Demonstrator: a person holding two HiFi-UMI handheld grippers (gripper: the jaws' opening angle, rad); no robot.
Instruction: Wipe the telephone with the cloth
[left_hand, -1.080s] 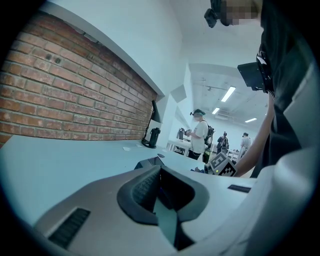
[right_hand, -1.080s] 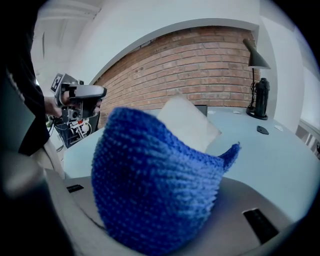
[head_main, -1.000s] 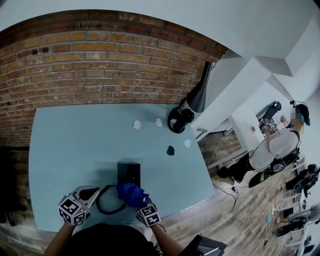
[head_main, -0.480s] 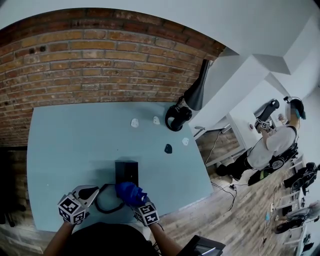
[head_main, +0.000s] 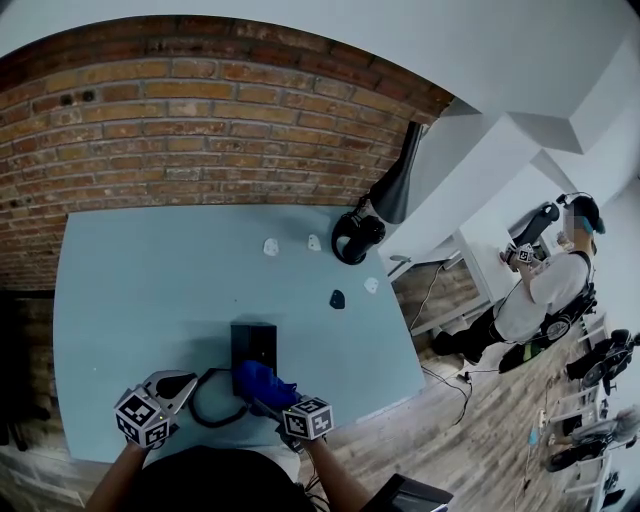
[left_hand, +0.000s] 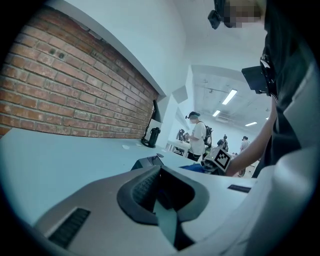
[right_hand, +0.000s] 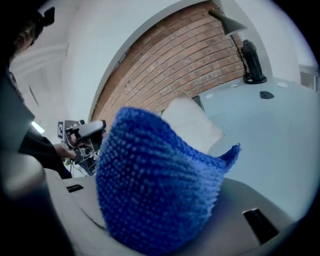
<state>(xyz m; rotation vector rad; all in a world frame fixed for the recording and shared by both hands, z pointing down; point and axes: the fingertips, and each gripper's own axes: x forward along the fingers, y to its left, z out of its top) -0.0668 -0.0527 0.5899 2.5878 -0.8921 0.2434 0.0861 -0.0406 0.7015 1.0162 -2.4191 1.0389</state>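
Pinching cloth (head_main: 260, 381), right claw (head_main: 268, 396) at telephone (head_main: 254, 345) near edge; left claw (head_main: 188, 383) pressed together.

The telephone (head_main: 254, 346), a black boxy set, is sitting flat on the pale blue bench (head_main: 130, 290) close to its near edge. Its black cord (head_main: 214, 408) is looping out across the bench top to its left. The cloth (head_main: 262, 384), bright blue and nubbly, is bunching into a rounded wad in the grip of the right gripper (head_main: 272, 398) and is hanging right at the telephone's near right corner, with one loose corner sticking up in a small point in the right gripper view.
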